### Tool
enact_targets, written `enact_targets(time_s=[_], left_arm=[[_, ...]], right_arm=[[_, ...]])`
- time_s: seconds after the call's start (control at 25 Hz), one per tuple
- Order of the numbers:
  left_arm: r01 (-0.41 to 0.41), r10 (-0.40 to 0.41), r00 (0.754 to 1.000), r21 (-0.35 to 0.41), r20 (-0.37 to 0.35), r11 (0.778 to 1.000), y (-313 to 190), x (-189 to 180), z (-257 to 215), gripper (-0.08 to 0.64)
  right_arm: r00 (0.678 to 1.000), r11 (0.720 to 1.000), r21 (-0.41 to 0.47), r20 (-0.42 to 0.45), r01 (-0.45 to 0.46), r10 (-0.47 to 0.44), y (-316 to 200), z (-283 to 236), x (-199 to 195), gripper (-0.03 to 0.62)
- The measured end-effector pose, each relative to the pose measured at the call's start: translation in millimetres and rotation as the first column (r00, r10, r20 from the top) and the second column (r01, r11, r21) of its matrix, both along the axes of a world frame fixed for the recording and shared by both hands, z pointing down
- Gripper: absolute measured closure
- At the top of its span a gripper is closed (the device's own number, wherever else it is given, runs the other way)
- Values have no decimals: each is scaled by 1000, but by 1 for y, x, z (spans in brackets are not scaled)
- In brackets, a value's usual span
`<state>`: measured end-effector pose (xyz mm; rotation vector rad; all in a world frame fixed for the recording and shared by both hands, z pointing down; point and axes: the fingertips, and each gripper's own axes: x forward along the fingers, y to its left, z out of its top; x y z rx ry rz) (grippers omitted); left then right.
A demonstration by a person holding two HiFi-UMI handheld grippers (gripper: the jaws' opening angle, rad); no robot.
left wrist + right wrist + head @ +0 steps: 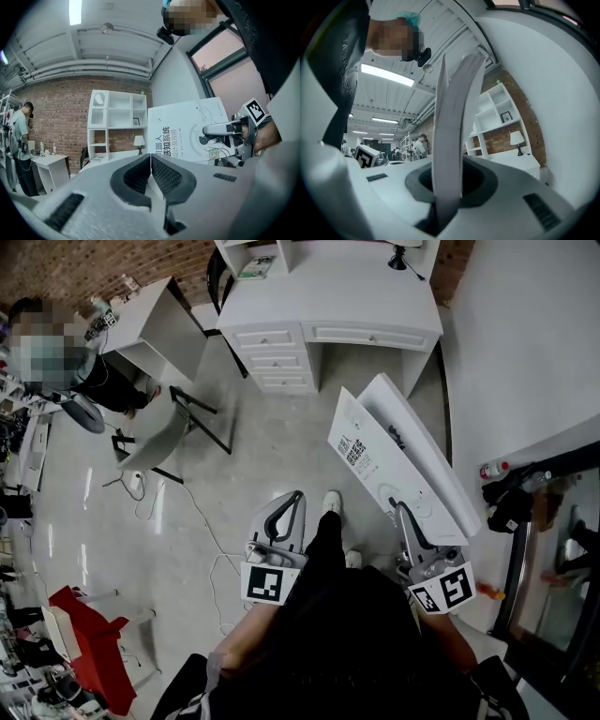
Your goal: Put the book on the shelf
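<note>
Nearest, the left gripper (150, 172) has its two dark ribbed pads pressed flat together with nothing between them. It hangs beside the person's legs (323, 540), above a pale glossy floor (253, 456).

The right gripper (447, 187) is clamped on the lower edge of the book (451, 131), a large thin white volume whose pages rise straight up out of the jaws. In the head view the book (398, 460) is tilted in the air to the person's right, close to a white wall (525, 343), its printed cover facing left. It is well apart from the shelf.

Farther off stands a white desk (370, 313) with a stack of three drawers (272, 357), all closed, and a table lamp (138, 140) on top. Above the desk rises the white shelf (109, 122) against a brick wall (61, 117). Its open compartments are mostly bare: one on the right holds a small framed picture (135, 122), the upper left holds a round pale object (98, 98), and a lower left one holds something flat that I cannot make out.

Farthest left, another person (21, 140) stands at a small white table (44, 161).
</note>
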<state>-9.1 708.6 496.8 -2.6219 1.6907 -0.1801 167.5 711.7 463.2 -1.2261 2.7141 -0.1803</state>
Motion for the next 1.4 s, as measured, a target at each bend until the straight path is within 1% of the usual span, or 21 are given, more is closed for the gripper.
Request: enact_targets(time_s=[0.16,0.28,0.4,0.52,0.68,0.76,0.84,1.0,1.12,1.28,1.4], left_arm=[[-21,21,999,18,-23,1000,-58,-6,-5,541],[-38,38,999,12,17,999,-97,-16,-7,541],[-63,62,997,16,46,998,-133,-18,-10,541],[-92,92,995,5,34,996,-165,-18,-9,541],[-113,113,993,-5,26,994,-218,-32,-7,541],[-115,115,993,-9,-1,993,-222,-32,-8,541],[-126,126,992,-13,-10,992,-223,-32,-7,541],[-150,150,989,20,18,988,-238,-35,-11,541],[-158,157,987,31,26,987,-246,-36,-16,541],[-146,146,989,13,4,989,-248,-42,-13,541],[-125,125,992,13,-6,992,-273,-45,-13,541]], right_arm=[[1000,1000,-16,-9,-14,14,-53,-2,-6,531],[1000,1000,-25,-10,-16,16,-91,-4,-17,531],[1000,999,-33,-22,-16,15,-125,-2,-29,531],[999,999,-40,-34,-9,8,-155,1,-46,531],[999,999,-49,-40,-12,10,-209,1,-73,531],[999,999,-40,-47,-14,12,-213,-2,-76,531],[999,999,-28,-50,-23,22,-213,-4,-78,531],[998,999,-19,-49,-45,44,-221,-6,-80,531],[997,998,-19,-47,-57,56,-227,-6,-78,531],[997,998,-16,-38,-65,64,-228,-4,-78,531],[998,998,-23,-33,-59,58,-254,2,-76,531]])
